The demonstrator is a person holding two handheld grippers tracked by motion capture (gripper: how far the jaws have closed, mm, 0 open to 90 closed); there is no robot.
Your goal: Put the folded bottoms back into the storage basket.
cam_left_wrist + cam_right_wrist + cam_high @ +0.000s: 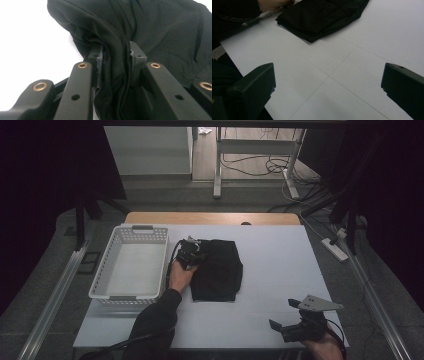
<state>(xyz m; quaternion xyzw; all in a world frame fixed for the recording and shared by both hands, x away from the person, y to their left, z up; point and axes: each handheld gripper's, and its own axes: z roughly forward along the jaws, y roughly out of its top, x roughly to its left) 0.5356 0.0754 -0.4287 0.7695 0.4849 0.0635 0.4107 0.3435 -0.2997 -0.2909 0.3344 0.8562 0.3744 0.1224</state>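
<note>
Black garment (217, 270) folded, lying mid-desk, nearer left side, just right of white basket (132, 265). Left tongs (189, 254) at garment's far-left corner, clamped on bunched fabric; in left gripper view cloth (117, 67) pinched betw. both pads, rest of garment spreading up and right. Right tongs (285, 314) near front-right corner of desk (280, 255), well apart from garment, jaws wide apart, nothing betw. them; bare desk surface (329, 77) below, garment edge (319, 17) farther off.
</note>
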